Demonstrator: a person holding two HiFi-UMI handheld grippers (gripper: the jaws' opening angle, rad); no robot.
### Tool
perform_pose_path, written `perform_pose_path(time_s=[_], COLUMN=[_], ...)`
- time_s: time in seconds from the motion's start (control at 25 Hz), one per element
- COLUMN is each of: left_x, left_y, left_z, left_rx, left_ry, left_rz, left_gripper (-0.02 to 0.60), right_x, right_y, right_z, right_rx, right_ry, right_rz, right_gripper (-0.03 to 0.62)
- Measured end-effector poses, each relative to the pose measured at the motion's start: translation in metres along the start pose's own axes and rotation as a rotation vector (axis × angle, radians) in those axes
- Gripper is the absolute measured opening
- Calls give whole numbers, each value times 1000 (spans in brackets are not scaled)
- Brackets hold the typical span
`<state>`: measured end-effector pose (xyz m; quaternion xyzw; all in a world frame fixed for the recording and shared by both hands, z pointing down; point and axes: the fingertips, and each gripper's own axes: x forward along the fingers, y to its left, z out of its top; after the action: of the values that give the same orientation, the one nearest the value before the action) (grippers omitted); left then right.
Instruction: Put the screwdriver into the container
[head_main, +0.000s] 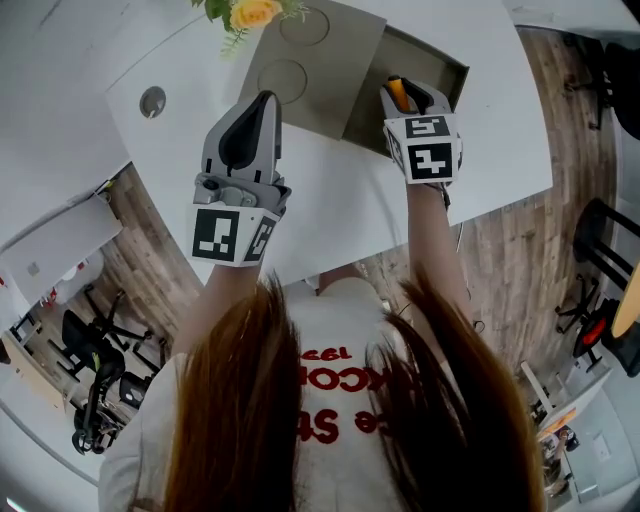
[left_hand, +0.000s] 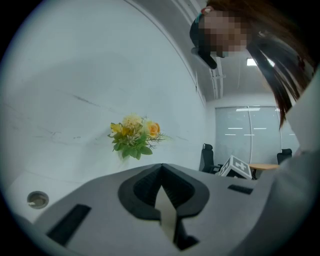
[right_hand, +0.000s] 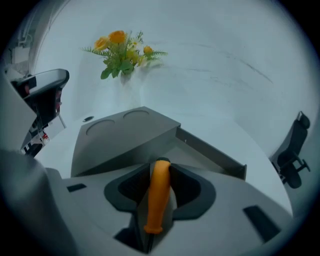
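Note:
The screwdriver (right_hand: 158, 197) has an orange handle and sits lengthwise between the jaws of my right gripper (right_hand: 161, 164), which is shut on it. In the head view the right gripper (head_main: 400, 86) hangs with the screwdriver (head_main: 397, 93) over the near edge of the container's open part (head_main: 428, 66). The container (right_hand: 125, 140) is a grey box, part lidded with two round marks, its open tray (right_hand: 202, 150) to the right. My left gripper (head_main: 264, 98) is shut and empty, pointing level over the white table beside the lid (head_main: 320, 80). The left gripper (left_hand: 161, 167) faces the flowers.
A bunch of yellow and orange flowers (head_main: 250, 12) stands behind the container, also seen as flowers (left_hand: 134, 135) and flowers (right_hand: 122, 50). A round metal grommet (head_main: 152, 101) is set in the white table (head_main: 330, 200). Office chairs (head_main: 95, 380) stand on the wooden floor beyond the table edge.

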<state>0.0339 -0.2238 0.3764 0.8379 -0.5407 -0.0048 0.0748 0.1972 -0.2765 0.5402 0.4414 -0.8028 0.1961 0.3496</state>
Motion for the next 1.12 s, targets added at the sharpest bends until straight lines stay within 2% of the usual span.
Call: perform_pose_path(time_s=[0.16,0.36,0.44,0.56,0.64,0.88,1.12], left_x=[-2,-4,-3,-2,-1,2,-3], left_y=[4,5,6,0,-6,-4,-1], left_z=[-1,0,2,14,26,48,66], left_rx=[-1,6,20,87,119,133,157], left_ry=[4,0,-5,-21,-44,-96,-137], left_rz=[4,8,9,-9,-24,-14,8], left_gripper=[6,6,6,6,6,6,6], right_x=[9,6,0,-14,-27,-75,-127], right_y=[-1,-3,-7,-13,-18,-21,-15], right_z=[-9,-2,6,23,36,69,93], right_rx=[-20,1,12,32,35,49,107], right_ry=[51,13,-35,-115,-175,-363,-514], right_rz=[-18,-17,-31,-44,-59,-96,-89], right_gripper=[130,164,161,160,134,23,6])
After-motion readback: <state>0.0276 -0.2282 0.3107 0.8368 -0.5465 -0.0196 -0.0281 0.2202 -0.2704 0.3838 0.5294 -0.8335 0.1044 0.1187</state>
